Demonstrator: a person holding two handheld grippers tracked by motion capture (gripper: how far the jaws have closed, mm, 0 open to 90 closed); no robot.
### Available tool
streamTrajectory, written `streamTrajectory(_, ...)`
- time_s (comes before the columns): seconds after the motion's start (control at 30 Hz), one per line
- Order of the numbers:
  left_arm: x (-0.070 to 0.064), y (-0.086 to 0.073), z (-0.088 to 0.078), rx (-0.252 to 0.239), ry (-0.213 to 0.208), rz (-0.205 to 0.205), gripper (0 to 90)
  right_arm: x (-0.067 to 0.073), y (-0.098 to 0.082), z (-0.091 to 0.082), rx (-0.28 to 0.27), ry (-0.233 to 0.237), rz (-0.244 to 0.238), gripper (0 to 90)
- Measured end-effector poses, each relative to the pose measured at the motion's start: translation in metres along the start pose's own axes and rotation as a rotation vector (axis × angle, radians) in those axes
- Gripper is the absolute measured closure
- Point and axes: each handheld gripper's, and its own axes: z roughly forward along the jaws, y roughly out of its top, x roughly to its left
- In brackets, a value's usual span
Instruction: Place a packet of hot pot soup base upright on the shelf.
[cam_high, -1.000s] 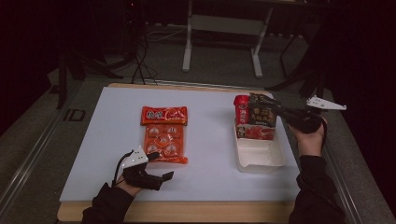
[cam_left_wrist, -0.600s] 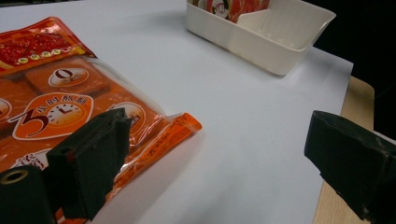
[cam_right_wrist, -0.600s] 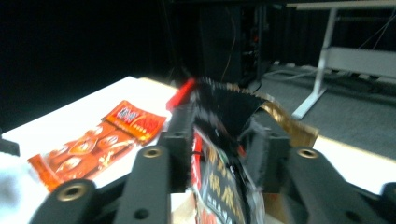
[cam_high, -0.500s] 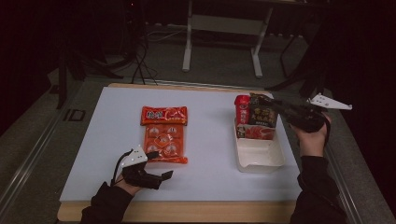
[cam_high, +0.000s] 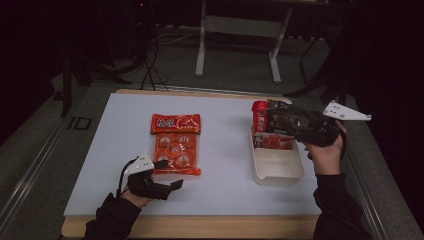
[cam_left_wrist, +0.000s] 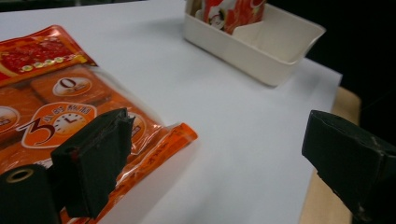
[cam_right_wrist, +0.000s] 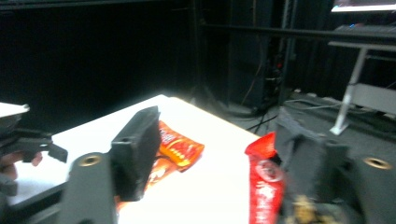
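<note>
At the right of the high view, the right gripper (cam_high: 280, 120) hangs over the far end of a cream plastic tub (cam_high: 278, 167) that sits on the white table (cam_high: 225, 150). Its jaws have just been opening and now stand spread, with nothing pressed between them. Two snack packs stand upright in the far end of the tub: a red packet (cam_high: 260, 119) on the left side and, just beside it, a dark brown packet (cam_high: 276, 116) that lies right under the gripper's jaws. In the right gripper view, the red packet (cam_right_wrist: 262, 182) shows at the lower middle of the frame, close against the right-hand jaw but not clamped, while the gap between the jaws looks out across the table. The near part of the tub is bare. In the centre of the high view lies a flat orange biscuit pack (cam_high: 175, 145), well apart from the tub. The left gripper (cam_high: 169, 175) rests on the table at the lower left of the frame, just beside the near corner of that pack; its jaws are released and wide. In the left gripper view, the left-hand jaw sits over the pack's sealed edge (cam_left_wrist: 154, 149), the other jaw is far off at the lower right, and the tub (cam_left_wrist: 261, 46) shows at the upper right.
</note>
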Motion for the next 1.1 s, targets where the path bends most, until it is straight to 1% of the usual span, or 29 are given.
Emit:
streamTrajectory(0.07,0.001,0.001,-0.001,0.004,0.001,0.004,8.8,0.007,-0.004,0.005,0.009,0.026,0.008,20.3)
streamTrajectory(0.13,0.003,0.004,-0.003,0.008,0.01,0.009,11.0,0.014,-0.007,0.008,0.02,0.049,0.002,18.3)
streamTrajectory(0.2,0.006,0.006,-0.005,0.001,0.012,0.005,11.7,0.02,-0.01,0.01,0.015,0.07,0.012,16.4)
streamTrajectory(0.23,0.007,0.008,-0.006,0.002,0.021,0.002,12.5,0.022,-0.012,0.011,0.015,0.085,0.015,14.9)
streamTrajectory(0.27,0.009,0.009,-0.007,0.0,0.023,0.003,12.6,0.026,-0.013,0.012,0.015,0.083,0.012,14.1)
streamTrajectory(0.3,0.009,0.009,-0.007,0.0,0.023,0.003,13.7,0.028,-0.014,0.012,0.012,0.084,0.017,14.3)
streamTrajectory(0.33,0.013,0.012,-0.009,0.006,0.033,0.002,14.0,0.031,-0.016,0.013,0.011,0.098,0.026,14.3)
streamTrajectory(0.37,0.015,0.013,-0.01,0.005,0.032,0.001,14.1,0.033,-0.018,0.013,0.012,0.103,0.028,14.3)
streamTrajectory(0.43,0.02,0.015,-0.012,0.006,0.05,-0.006,15.0,0.038,-0.021,0.012,0.016,0.119,0.025,14.3)
streamTrajectory(0.47,0.022,0.016,-0.013,0.004,0.052,-0.01,15.9,0.04,-0.022,0.011,0.016,0.128,0.024,14.3)
streamTrajectory(0.53,0.028,0.017,-0.015,0.001,0.074,-0.016,19.6,0.044,-0.025,0.01,0.008,0.139,0.012,15.4)
streamTrajectory(0.57,0.031,0.018,-0.015,0.001,0.072,-0.023,20.1,0.046,-0.026,0.009,0.01,0.149,0.006,15.8)
streamTrajectory(0.6,0.034,0.019,-0.015,0.0,0.083,-0.025,21.4,0.048,-0.027,0.009,0.016,0.152,-0.003,16.6)
streamTrajectory(0.67,0.039,0.02,-0.016,0.0,0.094,-0.026,25.4,0.051,-0.03,0.008,0.025,0.167,-0.01,19.8)
streamTrajectory(0.7,0.042,0.021,-0.015,0.002,0.109,-0.023,27.1,0.052,-0.031,0.007,0.031,0.173,-0.009,19.7)
streamTrajectory(0.73,0.045,0.021,-0.015,0.0,0.112,-0.021,31.1,0.054,-0.033,0.007,0.036,0.169,-0.016,19.8)
streamTrajectory(0.77,0.047,0.022,-0.015,0.0,0.125,-0.021,35.4,0.055,-0.034,0.006,0.038,0.168,-0.02,19.7)
streamTrajectory(0.8,0.05,0.023,-0.015,0.004,0.14,-0.019,36.7,0.057,-0.036,0.005,0.035,0.176,-0.02,19.4)
streamTrajectory(0.83,0.053,0.023,-0.015,0.0,0.135,-0.023,42.1,0.058,-0.038,0.005,0.03,0.179,-0.017,17.9)
streamTrajectory(0.87,0.056,0.024,-0.015,-0.001,0.146,-0.024,47.0,0.061,-0.041,0.004,0.027,0.165,-0.019,16.3)
streamTrajectory(0.9,0.059,0.024,-0.014,0.0,0.158,-0.027,48.8,0.063,-0.043,0.003,0.028,0.166,-0.017,16.1)
streamTrajectory(0.93,0.062,0.024,-0.013,0.002,0.164,-0.031,51.6,0.064,-0.046,0.002,0.031,0.182,0.001,15.6)
streamTrajectory(0.97,0.065,0.024,-0.012,0.006,0.182,-0.032,54.0,0.066,-0.049,0.002,0.035,0.199,0.017,14.9)
streamTrajectory(1.0,0.068,0.024,-0.012,0.009,0.19,-0.043,57.4,0.068,-0.052,0.002,0.04,0.203,0.013,14.9)
streamTrajectory(1.03,0.071,0.023,-0.01,0.013,0.205,-0.048,59.8,0.071,-0.054,0.002,0.058,0.203,0.007,14.9)
streamTrajectory(1.07,0.071,0.023,-0.01,0.013,0.205,-0.048,61.4,0.073,-0.056,0.003,0.076,0.207,0.001,15.1)
streamTrajectory(1.1,0.077,0.021,-0.007,0.026,0.236,-0.057,66.6,0.075,-0.057,0.003,0.073,0.218,0.002,15.1)
